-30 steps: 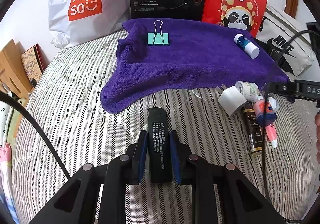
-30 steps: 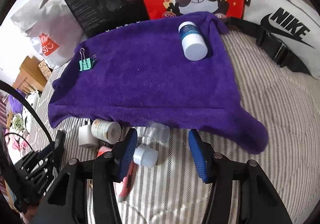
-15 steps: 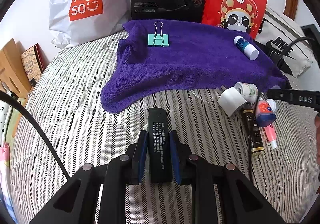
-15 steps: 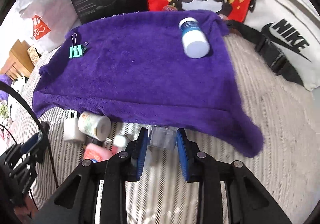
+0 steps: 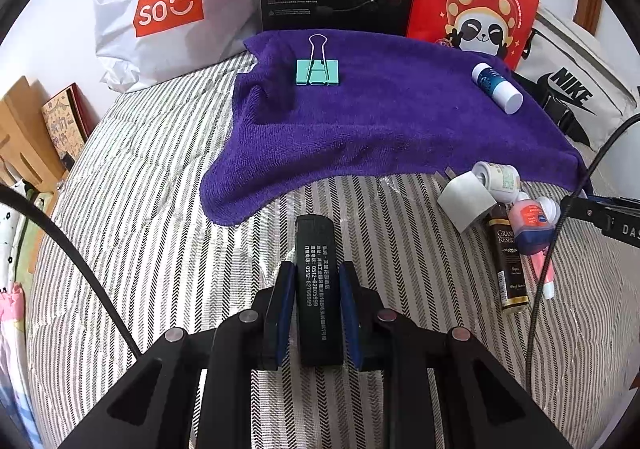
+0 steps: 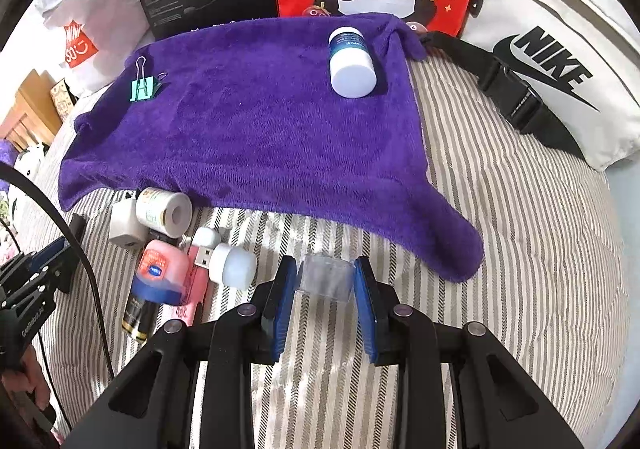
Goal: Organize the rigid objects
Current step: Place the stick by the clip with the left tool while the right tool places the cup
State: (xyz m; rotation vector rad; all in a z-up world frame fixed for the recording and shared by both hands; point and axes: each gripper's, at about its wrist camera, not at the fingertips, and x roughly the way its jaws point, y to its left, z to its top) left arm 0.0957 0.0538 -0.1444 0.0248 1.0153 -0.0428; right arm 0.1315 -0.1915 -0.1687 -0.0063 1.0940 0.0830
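The right gripper (image 6: 325,281) pinches a small clear plastic cylinder cup (image 6: 326,277) just above the striped bedcover (image 6: 520,249), near the purple towel (image 6: 260,121). Its smooth wall could slip from the 2 pads, I think. Its long axis lies across the jaws. The left gripper (image 5: 318,297) clamps a black flat lighter-like bar (image 5: 318,273), pointing toward the towel.

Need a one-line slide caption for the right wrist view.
Right gripper shut on a clear cap over the striped bedding, purple towel ahead.
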